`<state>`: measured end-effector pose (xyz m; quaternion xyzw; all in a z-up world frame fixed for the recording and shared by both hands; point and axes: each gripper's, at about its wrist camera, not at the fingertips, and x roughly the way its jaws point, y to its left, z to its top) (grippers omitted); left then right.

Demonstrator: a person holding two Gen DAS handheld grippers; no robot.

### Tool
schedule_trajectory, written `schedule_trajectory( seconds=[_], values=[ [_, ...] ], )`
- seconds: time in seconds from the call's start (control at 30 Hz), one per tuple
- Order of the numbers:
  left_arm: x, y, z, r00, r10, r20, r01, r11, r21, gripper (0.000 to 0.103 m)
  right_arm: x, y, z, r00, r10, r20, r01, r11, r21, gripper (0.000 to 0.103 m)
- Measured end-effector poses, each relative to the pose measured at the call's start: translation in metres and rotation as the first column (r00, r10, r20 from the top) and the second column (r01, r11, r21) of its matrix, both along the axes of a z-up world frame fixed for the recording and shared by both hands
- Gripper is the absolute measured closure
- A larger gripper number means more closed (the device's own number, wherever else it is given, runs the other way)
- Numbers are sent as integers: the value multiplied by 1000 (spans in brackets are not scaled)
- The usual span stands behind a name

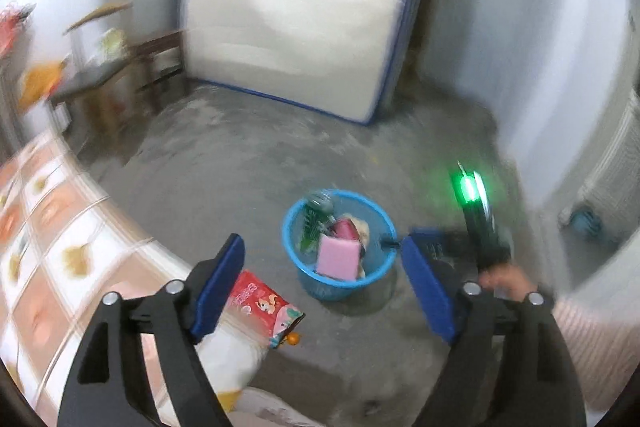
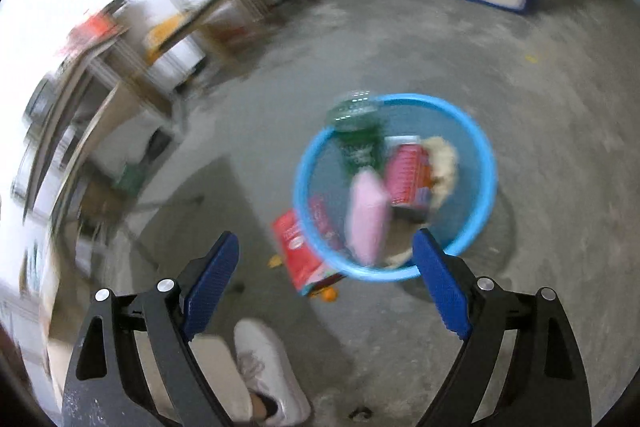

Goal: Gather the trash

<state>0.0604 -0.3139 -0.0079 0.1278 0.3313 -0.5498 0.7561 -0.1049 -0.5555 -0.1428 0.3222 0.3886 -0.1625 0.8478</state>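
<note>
A round blue mesh plastic basket (image 2: 486,163) stands on the grey concrete floor (image 2: 540,287), holding a pink sponge (image 2: 368,215), a green plastic bottle (image 2: 358,139) and a red carton (image 2: 408,175). A red snack packet (image 2: 298,251) lies on the floor beside it. Both hand-held grippers — left (image 1: 322,287), right (image 2: 326,281) — hover spread wide, empty.

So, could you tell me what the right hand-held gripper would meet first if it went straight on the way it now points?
Probably the pink rectangular sponge standing in the blue plastic mesh basket; motion blur leaves depth uncertain.
</note>
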Motion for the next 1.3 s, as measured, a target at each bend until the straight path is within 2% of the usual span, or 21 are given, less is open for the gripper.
schedule_trajectory(
  seconds=[0.1, 0.17, 0.27, 0.43, 0.63, 0.73, 0.87, 0.97, 1.1, 1.17, 1.3],
  values=[
    [28, 39, 18, 992, 111, -51, -114, 992, -49, 18, 14, 28, -7, 994, 107, 11, -108, 994, 25, 18],
    [45, 70, 29, 979, 193, -64, -198, 976, -86, 15, 29, 49, -22, 986, 164, -23, -164, 986, 32, 19],
    [60, 100, 39, 960, 268, -76, -276, 953, -124, 11, 54, 69, -56, 976, 207, -73, -202, 976, 78, 19],
    [82, 142, 46, 928, 363, -83, -372, 915, -157, 10, 104, 97, -128, 942, 219, -254, -208, 976, 67, 19],
    [105, 172, 44, 902, 420, -104, -431, 890, -147, 9, 169, 109, -210, 858, 259, -443, -282, 959, 14, 18],
    [120, 180, 37, 885, 445, -136, -461, 878, -131, 9, 195, 109, -244, 823, 270, -500, -308, 951, 7, 17],
    [133, 188, 29, 866, 471, -167, -490, 867, -95, 9, 220, 109, -272, 790, 289, -541, -372, 927, -48, 11],
    [136, 188, 26, 863, 479, -158, -494, 867, -69, 9, 243, 98, -288, 774, 257, -579, -363, 929, -74, 11],
    [137, 188, 26, 865, 481, -143, -492, 869, -53, 9, 263, 84, -313, 750, 260, -608, -327, 945, 2, 11],
    [139, 187, 25, 865, 482, -141, -492, 869, -50, 9, 269, 84, -324, 732, 293, -615, -339, 940, 45, 10],
    [144, 184, 19, 861, 485, -151, -495, 868, -32, 9, 274, 89, -340, 689, 333, -643, -384, 921, 66, 10]
  ],
)
